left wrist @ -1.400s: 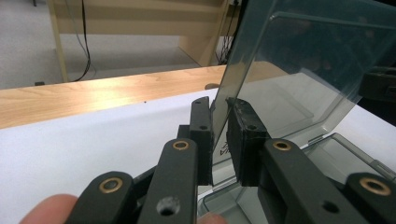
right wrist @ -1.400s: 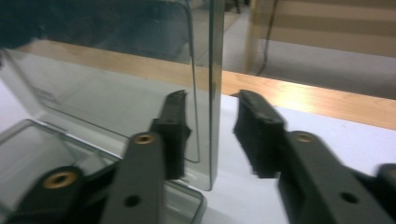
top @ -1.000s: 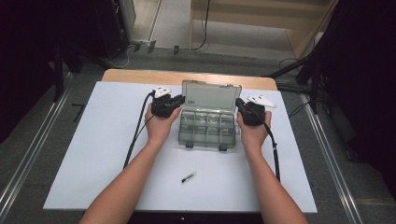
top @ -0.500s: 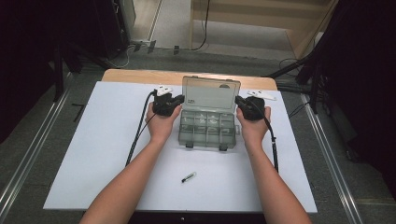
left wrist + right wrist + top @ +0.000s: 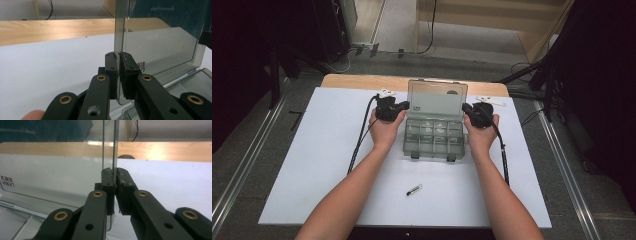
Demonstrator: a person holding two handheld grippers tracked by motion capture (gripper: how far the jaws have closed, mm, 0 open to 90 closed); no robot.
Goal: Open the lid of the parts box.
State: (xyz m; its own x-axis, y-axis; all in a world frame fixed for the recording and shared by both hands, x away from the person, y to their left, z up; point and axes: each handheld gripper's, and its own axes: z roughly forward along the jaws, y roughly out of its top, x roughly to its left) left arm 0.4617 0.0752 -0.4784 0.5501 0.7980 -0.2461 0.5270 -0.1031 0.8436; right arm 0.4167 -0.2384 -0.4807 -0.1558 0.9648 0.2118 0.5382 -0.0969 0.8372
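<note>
Two tongs, left (image 5: 117, 72) and right (image 5: 115, 192), clamped on side edges of smoky clear plastic lid (image 5: 437, 99) of compartment box (image 5: 433, 140); equal grip, level swing advised.

A clear plastic compartment box (image 5: 433, 139) sits on the white mat (image 5: 312, 150) covering the wooden table (image 5: 362, 80), toward the far middle. Its smoky transparent lid (image 5: 436, 99) stands upright behind the tray. The left gripper (image 5: 404, 106) clamps the lid's left edge, the right gripper (image 5: 464, 107) its right edge. A small dark pen-like stick (image 5: 414, 189) lies on the mat before the box, nearer the person.
</note>
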